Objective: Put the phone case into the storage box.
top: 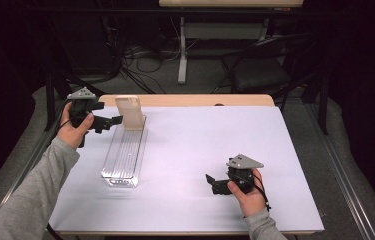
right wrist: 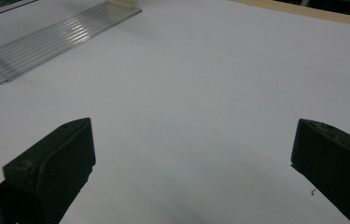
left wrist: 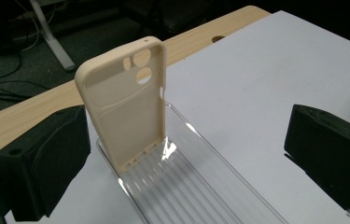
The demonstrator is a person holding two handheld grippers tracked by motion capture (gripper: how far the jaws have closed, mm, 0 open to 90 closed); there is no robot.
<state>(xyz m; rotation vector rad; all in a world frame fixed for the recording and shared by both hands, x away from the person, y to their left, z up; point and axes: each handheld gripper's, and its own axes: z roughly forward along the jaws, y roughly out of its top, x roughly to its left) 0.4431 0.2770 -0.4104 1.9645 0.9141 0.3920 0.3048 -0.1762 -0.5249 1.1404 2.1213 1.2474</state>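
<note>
Nearest me, my right claw (top: 214, 183) rests on the white counter (top: 200, 150) with its jaws spread wide and nothing between them, well apart from the work. Farther off at the left, the clear ribbed tray (top: 122, 160) lies lengthwise, and the beige phone case (top: 129, 113) stands nearly upright at its far end, bottom edge inside the tray. My left claw (top: 111, 120) sits just beside the case, jaws wide apart and not pressing it. I judge the case barely balanced: a brush from either jaw while I back away could tip it flat or off the tray.
</note>
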